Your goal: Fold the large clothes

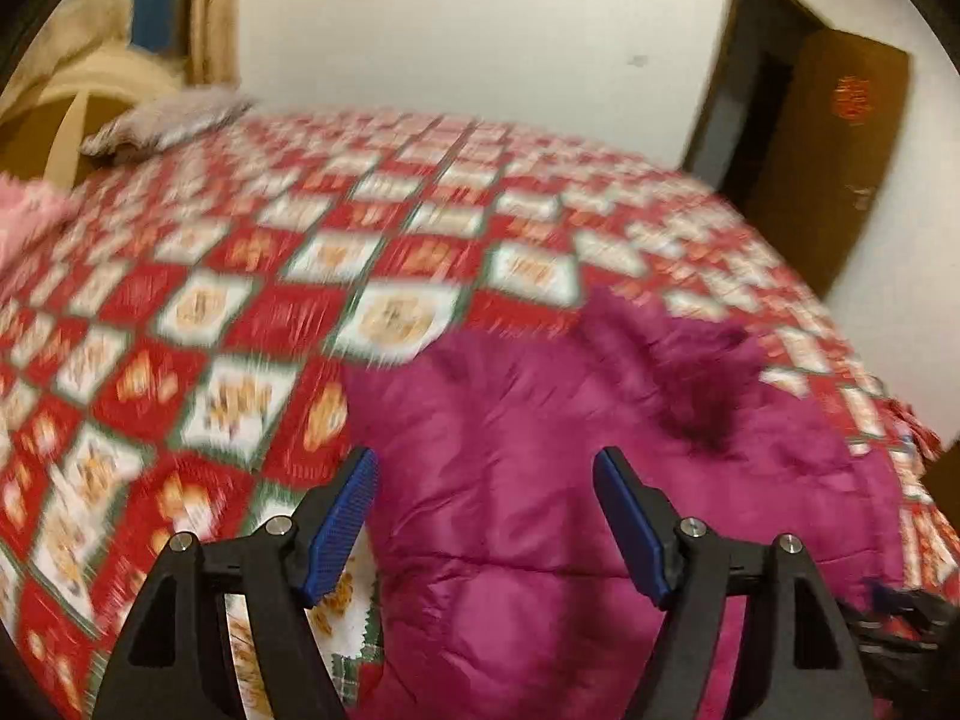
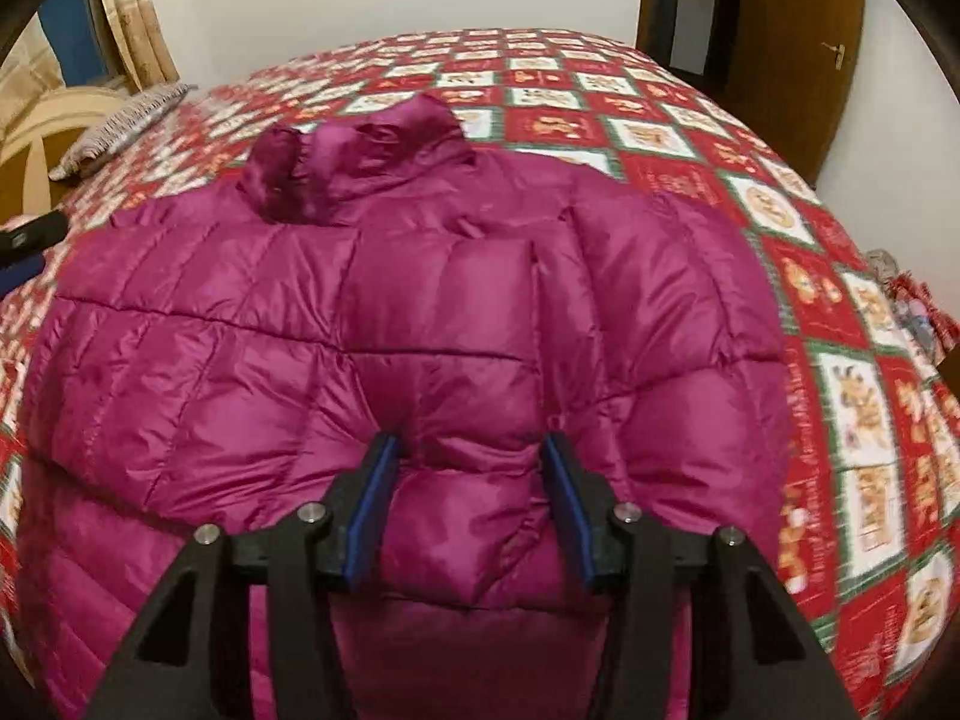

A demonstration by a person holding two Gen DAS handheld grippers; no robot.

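The magenta jacket [image 2: 384,330] lies spread on the red checked quilt [image 2: 690,138]. The right gripper [image 2: 471,462] pinches a puffed fold of it; the left gripper [image 1: 486,468] hangs spread, empty. The door [image 2: 798,30] bears an unreadable red decoration.

A puffy magenta quilted down jacket [image 2: 420,324] is lying spread across the bed, its collar [image 2: 360,162] bunching up toward twelve o'clock. Its near quilted edge is sitting at six o'clock, bulging upward.
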